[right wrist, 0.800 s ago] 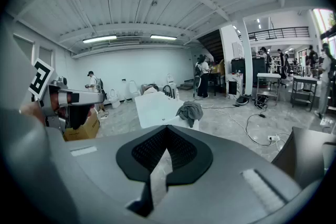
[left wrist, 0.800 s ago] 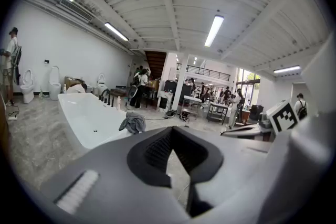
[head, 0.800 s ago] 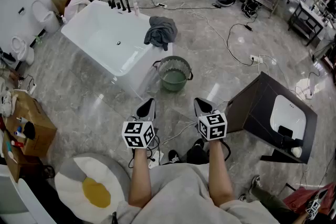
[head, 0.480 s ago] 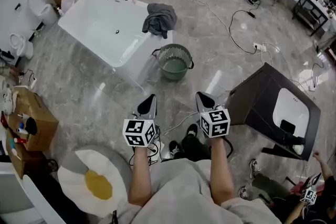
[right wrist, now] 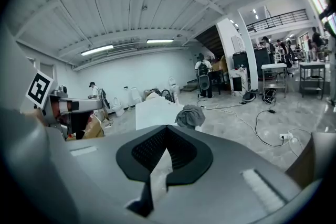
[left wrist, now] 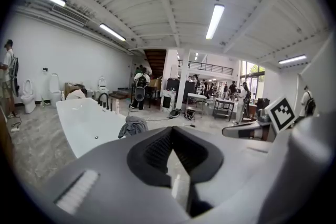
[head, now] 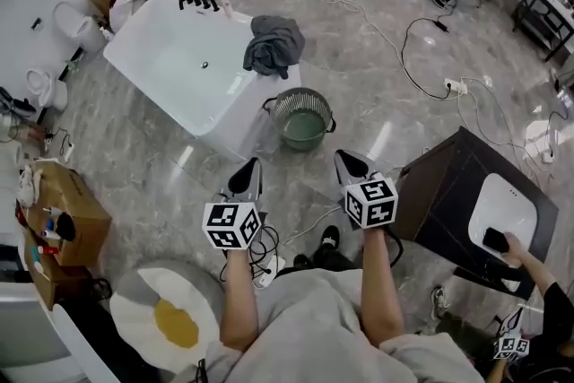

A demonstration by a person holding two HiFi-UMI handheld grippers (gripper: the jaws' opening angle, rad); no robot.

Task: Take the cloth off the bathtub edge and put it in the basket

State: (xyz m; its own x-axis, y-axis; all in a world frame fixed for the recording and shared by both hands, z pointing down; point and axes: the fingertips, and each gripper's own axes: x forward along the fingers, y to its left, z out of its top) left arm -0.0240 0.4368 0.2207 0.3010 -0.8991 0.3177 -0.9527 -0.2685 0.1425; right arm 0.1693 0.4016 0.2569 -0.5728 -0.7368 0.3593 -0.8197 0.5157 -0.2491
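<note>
At the far left a cardboard box [head: 67, 211] stood on the marble floor [head: 152, 166]. Beyond it sat the white bathtub [head: 170, 58], black taps at its far end. The left hand-held gripper [head: 250, 169] was clenched, jaws pressed together and empty, hovering over the floor well short of the tub. The grey cloth [head: 273, 45] lay bunched over the bathtub's edge at its right corner, apart from both tools. Just beside that corner, on the floor, stood the round basket [head: 302, 100], green inside. The right hand-held gripper [head: 344, 161] was likewise clenched and empty, level with the left one. Further right stood a dark cabinet [head: 439, 193] holding a white basin.
</note>
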